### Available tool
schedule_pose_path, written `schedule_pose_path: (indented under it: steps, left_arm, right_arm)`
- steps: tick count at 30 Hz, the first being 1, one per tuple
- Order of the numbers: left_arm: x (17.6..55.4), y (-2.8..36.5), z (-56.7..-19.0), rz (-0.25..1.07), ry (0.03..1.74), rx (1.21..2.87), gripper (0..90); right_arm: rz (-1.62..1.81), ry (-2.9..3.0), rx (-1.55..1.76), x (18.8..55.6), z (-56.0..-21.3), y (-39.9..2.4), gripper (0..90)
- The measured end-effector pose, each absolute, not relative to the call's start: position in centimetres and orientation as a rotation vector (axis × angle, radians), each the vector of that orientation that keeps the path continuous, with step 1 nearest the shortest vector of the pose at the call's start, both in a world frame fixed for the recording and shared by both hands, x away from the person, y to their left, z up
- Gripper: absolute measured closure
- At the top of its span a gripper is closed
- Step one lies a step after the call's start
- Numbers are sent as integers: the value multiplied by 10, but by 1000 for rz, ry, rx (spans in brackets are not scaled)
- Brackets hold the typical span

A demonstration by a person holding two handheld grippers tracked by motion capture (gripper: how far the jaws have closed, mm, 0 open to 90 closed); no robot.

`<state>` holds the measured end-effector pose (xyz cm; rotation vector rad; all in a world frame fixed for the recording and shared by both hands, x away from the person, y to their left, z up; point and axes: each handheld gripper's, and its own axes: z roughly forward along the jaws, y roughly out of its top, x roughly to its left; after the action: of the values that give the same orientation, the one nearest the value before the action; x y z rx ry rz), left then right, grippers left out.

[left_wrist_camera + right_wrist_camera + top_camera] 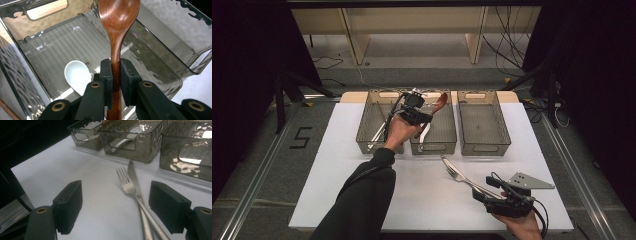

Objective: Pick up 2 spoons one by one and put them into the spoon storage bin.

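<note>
Left gripper point(113, 75) clamps a wooden spoon point(117, 22) over the bin point(160, 62); right gripper point(115, 205) gapes. A thin-handle grip risks the spoon swinging, missing.

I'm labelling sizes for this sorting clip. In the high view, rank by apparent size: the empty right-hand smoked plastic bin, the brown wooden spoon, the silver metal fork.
1. Empty right-hand smoked plastic bin, clearly the largest.
2. Silver metal fork and brown wooden spoon: no sure order, since each is partly hidden by a hand-held gripper.

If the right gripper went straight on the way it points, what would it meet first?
Probably the silver metal fork and the table knife under it: they lie on the white table between the right gripper's open jaws. Beyond them stands the smoky clear plastic bin.
</note>
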<state>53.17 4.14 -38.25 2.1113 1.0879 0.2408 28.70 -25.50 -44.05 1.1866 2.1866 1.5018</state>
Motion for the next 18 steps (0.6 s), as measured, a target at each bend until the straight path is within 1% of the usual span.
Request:
schedule_pose_path:
  steps: [14, 15, 16, 17, 18]
  left_arm:
    - [537, 41, -398, 217, 1145, 2097, 791]
    - [537, 40, -399, 212, 1148, 2099, 755]
    - [537, 39, -399, 212, 1150, 2107, 670]
    - [536, 39, -398, 206, 1148, 2109, 603]
    - [536, 39, -397, 195, 1144, 2107, 566]
  right_arm:
    - [1505, 2186, 1185, 287, -440, -255, 280]
    - [1505, 2186, 1185, 287, -440, -255, 280]
    - [1505, 2186, 1185, 287, -440, -255, 280]
    - [1506, 2185, 1187, 287, -440, -255, 280]
    - [1504, 2185, 1190, 287, -440, -255, 280]
